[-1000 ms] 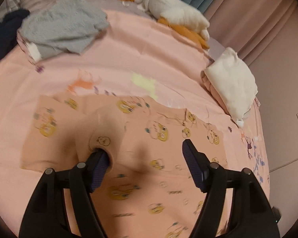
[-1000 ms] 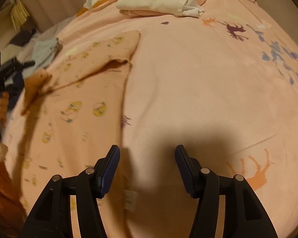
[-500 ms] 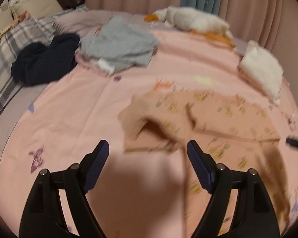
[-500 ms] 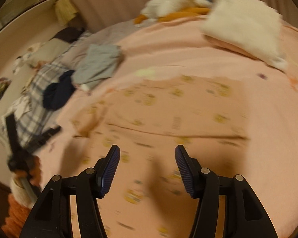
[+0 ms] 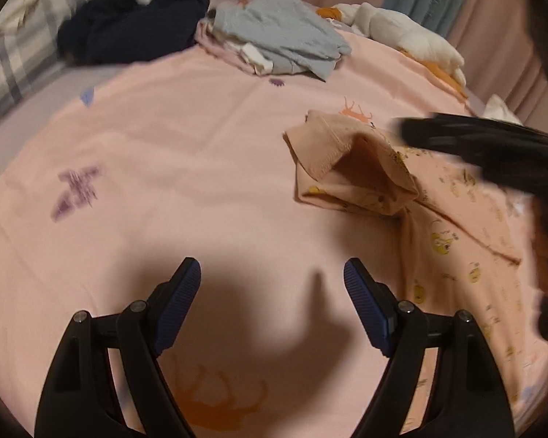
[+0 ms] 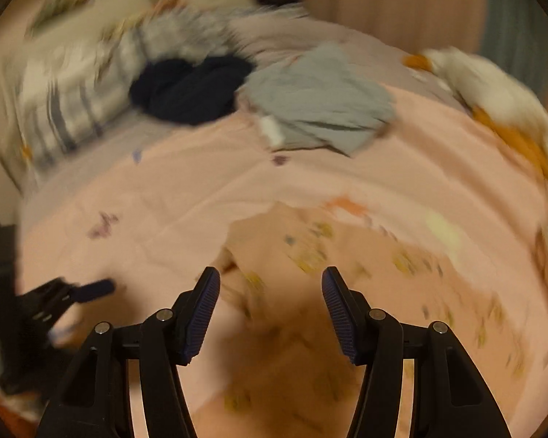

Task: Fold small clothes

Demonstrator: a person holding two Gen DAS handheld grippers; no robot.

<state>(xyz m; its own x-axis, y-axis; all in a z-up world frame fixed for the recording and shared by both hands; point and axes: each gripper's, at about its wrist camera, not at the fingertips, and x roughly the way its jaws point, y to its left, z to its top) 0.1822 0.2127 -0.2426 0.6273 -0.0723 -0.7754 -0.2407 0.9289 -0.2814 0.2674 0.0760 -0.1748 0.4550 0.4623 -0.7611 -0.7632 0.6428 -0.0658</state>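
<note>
The left gripper (image 5: pixel 272 284) hangs over bare pink bedsheet (image 5: pixel 186 153), fingers apart, empty; the right gripper (image 6: pixel 270 304), fingers likewise apart (nothing between), sits above the peach printed garment (image 5: pixel 358 171), its sleeve folded inward.

The left gripper (image 5: pixel 272 292) is held angled downward, its blue-padded fingers (image 5: pixel 181 295) spread wide with nothing between them. The right gripper (image 6: pixel 270 306) is likewise tilted downward, fingers (image 6: pixel 202 310) parted and empty; it is seen blurred at the left view's right edge.
</note>
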